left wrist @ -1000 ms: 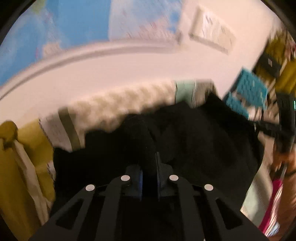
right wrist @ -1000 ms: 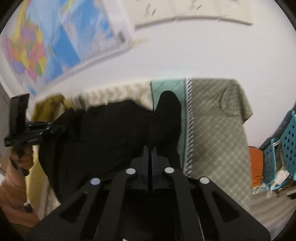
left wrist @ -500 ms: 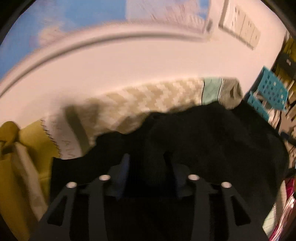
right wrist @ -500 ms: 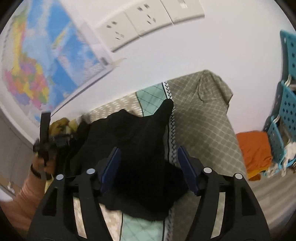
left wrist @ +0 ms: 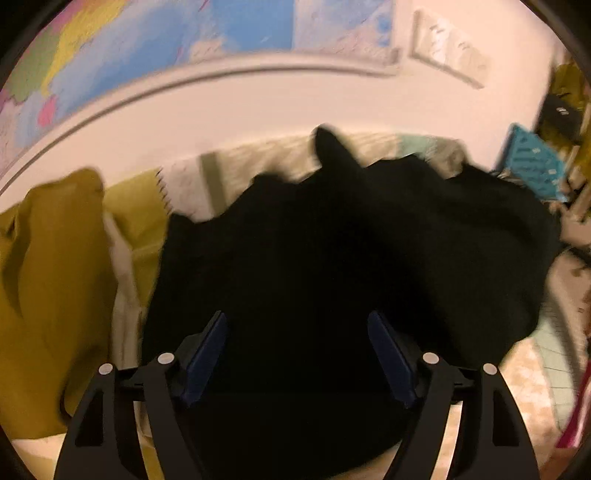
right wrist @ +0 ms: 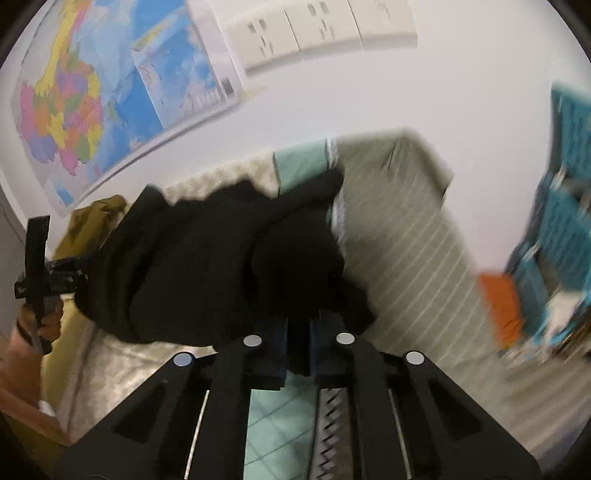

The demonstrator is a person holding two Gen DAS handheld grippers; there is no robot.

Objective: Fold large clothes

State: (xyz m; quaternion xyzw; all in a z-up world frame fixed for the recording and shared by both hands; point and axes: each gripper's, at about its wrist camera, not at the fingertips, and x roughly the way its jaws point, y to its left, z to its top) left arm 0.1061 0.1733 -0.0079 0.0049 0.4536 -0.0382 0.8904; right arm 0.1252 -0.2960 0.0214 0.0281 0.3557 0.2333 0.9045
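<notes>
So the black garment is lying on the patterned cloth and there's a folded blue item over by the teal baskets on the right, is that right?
Not quite. The folded item by the teal baskets is orange, not blue; the right wrist view shows it. The black garment does lie on the patterned cloth.

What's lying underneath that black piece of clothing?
The black garment lies on a patchwork cover of beige, mint and grey-green checked panels. What the cover looks like directly beneath the garment is hidden.

On my feeds I see a colourful wall map beside white wall sockets. A patchwork bedspread covers the surface, mustard-yellow cloth lies at its left, and blue plastic baskets stand beside an orange item.
</notes>
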